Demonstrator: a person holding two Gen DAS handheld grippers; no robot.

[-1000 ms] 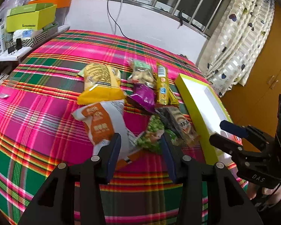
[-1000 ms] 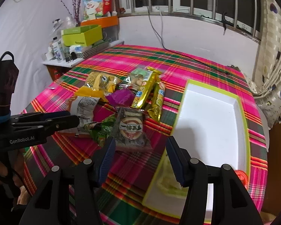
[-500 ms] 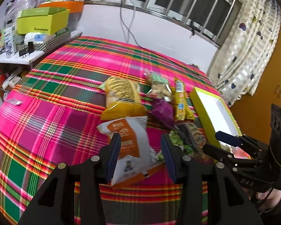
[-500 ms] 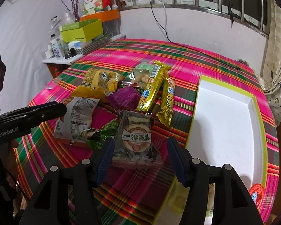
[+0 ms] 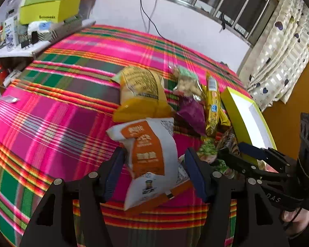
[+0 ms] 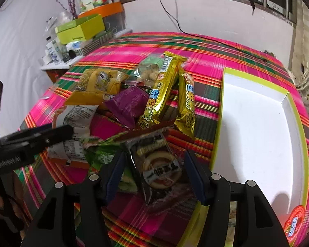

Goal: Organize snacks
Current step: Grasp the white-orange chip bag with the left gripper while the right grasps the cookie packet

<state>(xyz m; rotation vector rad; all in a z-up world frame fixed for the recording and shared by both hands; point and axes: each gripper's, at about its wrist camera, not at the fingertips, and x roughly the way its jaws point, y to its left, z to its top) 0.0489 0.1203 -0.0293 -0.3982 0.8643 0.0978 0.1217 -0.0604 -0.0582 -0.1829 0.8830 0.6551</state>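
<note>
Both claws have closed in: the left claw [image 5: 154, 168], open, now straddles the white-and-orange snack bag [image 5: 150, 160]; the right claw [image 6: 154, 171], open, brackets the clear biscuit packet [image 6: 158, 164], lower centre. Grasping looks imminent.

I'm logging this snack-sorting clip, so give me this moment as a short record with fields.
surface: plaid tablecloth
left hand-held gripper: open, fingers either side of orange-and-white bag
right hand-held gripper: open, fingers either side of clear biscuit packet
box: white tray with lime rim, no snacks inside
other snacks: yellow bag, purple packet, two gold bars
</note>
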